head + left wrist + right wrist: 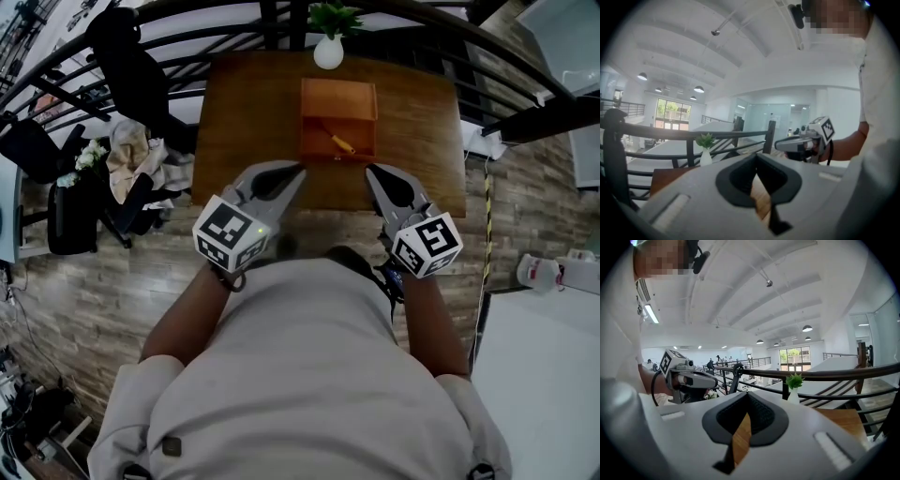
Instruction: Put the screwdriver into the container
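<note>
Yellow-handled, the screwdriver (339,142) already lies inside the wooden container (309,103) on the table (244,112), so your job looks finished. Your left gripper (298,171) and right gripper (371,171) are clenched on nothing, just short of it.

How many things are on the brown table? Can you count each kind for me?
Container: 1
Screwdriver: 1
White vase with a green plant: 1
Total: 3
</note>
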`<state>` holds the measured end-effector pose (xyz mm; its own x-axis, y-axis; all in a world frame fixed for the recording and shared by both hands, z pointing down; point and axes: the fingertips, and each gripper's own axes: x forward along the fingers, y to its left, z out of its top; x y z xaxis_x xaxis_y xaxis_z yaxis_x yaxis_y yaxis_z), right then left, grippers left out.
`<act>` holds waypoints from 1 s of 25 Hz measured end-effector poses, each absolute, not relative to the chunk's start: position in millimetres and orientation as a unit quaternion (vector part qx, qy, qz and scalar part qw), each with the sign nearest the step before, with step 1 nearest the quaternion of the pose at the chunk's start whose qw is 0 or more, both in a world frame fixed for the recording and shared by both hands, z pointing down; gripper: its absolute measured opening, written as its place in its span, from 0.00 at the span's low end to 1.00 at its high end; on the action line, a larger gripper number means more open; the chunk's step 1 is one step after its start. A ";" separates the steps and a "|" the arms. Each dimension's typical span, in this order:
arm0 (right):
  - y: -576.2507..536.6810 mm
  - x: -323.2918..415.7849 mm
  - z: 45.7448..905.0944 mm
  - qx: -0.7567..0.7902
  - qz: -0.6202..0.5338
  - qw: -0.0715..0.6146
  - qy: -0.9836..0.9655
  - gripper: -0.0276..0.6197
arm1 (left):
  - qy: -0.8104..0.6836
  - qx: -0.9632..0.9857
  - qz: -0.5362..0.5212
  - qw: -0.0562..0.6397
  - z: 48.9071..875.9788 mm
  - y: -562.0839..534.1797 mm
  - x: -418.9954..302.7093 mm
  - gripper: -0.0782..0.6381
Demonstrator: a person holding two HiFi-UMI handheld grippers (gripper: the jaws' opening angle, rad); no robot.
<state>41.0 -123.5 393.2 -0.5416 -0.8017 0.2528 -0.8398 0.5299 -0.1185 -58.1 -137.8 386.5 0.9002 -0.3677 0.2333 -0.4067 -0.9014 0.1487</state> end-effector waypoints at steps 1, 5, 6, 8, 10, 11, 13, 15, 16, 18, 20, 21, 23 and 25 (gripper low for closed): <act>-120.2 43.9 393.0 0.469 0.112 0.086 -0.872 0.05 | -0.203 0.969 0.100 0.097 384.8 -135.2 -56.2 0.12; -106.9 64.9 394.8 0.459 0.118 0.089 -0.876 0.05 | -0.218 0.965 0.102 0.100 381.8 -124.2 -37.4 0.12; -103.2 69.3 396.5 0.456 0.120 0.090 -0.877 0.05 | -0.221 0.964 0.102 0.103 383.0 -120.4 -32.1 0.12; -93.4 76.1 401.2 0.449 0.121 0.093 -0.880 0.05 | -0.224 0.963 0.101 0.107 387.5 -110.0 -22.2 0.12; -80.3 85.5 406.0 0.445 0.123 0.095 -0.882 0.05 | -0.226 0.962 0.101 0.110 392.9 -97.8 -10.1 0.12; -72.2 91.8 408.4 0.443 0.125 0.095 -0.883 0.05 | -0.228 0.962 0.102 0.112 395.5 -90.8 -2.9 0.12; -52.4 105.5 414.4 0.439 0.130 0.093 -0.884 0.05 | -0.231 0.961 0.103 0.114 400.5 -72.7 12.7 0.12; -30.3 117.6 420.1 0.434 0.134 0.092 -0.886 0.05 | -0.231 0.961 0.105 0.114 405.6 -50.4 26.7 0.12; -19.7 122.2 421.7 0.432 0.133 0.091 -0.887 0.05 | -0.231 0.960 0.106 0.114 407.8 -39.4 31.9 0.12; 0.6 128.3 422.8 0.429 0.131 0.090 -0.889 0.05 | -0.234 0.960 0.106 0.115 410.7 -19.2 38.3 0.12; 19.3 132.1 422.0 0.425 0.130 0.088 -0.892 0.05 | -0.238 0.959 0.104 0.115 410.1 -1.7 42.8 0.12; 27.7 133.8 420.9 0.422 0.130 0.087 -0.893 0.05 | -0.239 0.959 0.104 0.115 409.0 6.3 45.6 0.12; 43.6 136.5 419.3 0.416 0.124 0.085 -0.897 0.05 | -0.240 0.959 0.104 0.112 407.3 22.2 51.5 0.12; 59.8 137.7 418.8 0.412 0.121 0.084 -0.899 0.05 | -0.241 0.959 0.105 0.109 408.0 38.6 55.1 0.12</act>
<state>137.7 59.8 418.8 -0.6470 -0.7202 0.2503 -0.7608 0.6315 -0.1494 55.1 38.6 408.0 0.8624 -0.4383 0.2533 -0.4841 -0.8604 0.1591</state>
